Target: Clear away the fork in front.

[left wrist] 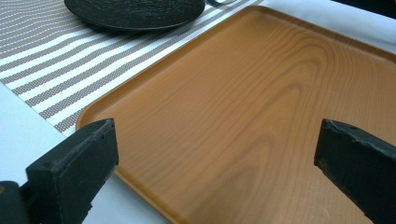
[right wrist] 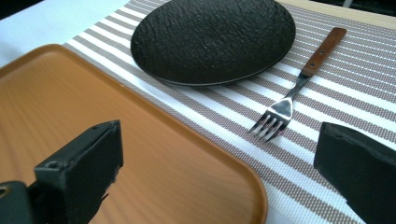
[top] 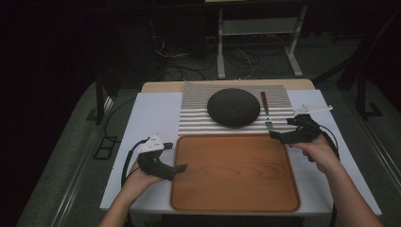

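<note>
Right gripper view shows the spread right gripper point(right wrist: 219, 177) near the fork point(right wrist: 299, 81), likely light, stiff and slippery, best pinched by its wooden handle; the left gripper point(left wrist: 215, 172) is spread too.

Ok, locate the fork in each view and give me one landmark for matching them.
High view: the fork lies on the striped placemat, right of the black plate, tines toward the wooden tray.
Left gripper view: not in it.
Right gripper view: the fork is right of centre, tines at lower left.
Shared landmark: the black plate.
</note>
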`<state>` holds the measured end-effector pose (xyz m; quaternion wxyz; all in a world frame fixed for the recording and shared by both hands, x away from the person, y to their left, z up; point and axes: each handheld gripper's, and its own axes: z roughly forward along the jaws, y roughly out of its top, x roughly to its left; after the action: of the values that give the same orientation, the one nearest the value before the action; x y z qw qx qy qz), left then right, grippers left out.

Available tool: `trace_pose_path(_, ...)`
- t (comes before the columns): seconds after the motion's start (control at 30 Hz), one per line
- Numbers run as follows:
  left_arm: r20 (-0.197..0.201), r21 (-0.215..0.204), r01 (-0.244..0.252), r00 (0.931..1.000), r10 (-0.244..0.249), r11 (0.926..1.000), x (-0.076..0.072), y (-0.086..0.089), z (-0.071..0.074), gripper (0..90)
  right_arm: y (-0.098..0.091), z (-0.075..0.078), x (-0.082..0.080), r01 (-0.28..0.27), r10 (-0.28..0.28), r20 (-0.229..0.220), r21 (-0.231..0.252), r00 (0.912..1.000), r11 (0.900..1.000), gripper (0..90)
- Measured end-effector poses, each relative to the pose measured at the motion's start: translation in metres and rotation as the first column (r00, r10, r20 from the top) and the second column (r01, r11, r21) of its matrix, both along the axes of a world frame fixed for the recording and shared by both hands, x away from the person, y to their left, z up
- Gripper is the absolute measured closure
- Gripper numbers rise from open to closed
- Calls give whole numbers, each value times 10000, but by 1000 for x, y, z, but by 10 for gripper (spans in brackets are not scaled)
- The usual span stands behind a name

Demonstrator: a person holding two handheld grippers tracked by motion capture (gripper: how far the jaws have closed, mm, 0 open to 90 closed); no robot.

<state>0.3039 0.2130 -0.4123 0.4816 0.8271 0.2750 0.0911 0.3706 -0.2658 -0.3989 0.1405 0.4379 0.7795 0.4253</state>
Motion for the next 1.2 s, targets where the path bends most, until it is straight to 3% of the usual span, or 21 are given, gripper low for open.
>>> trace_pose_path(0.7, -19, 4, -16, 10000, 16, 10000, 0, -1, -1, 0, 7, 1, 46, 548, -571, -500, -459, 9971, 9974, 20)
trace_pose_path(0.9, -26, 62, -52, 10000, 52, 10000, 0, -1, -1, 0, 6, 1, 60, 852, -897, -779, -589, 9929, 9946, 75)
trace_pose_path(1.2, -5, -6, -121, 9999, 121, 9999, 1, 1, -1, 0, 7, 1, 84, 1374, -1496, -1211, -1029, 9813, 9852, 228)
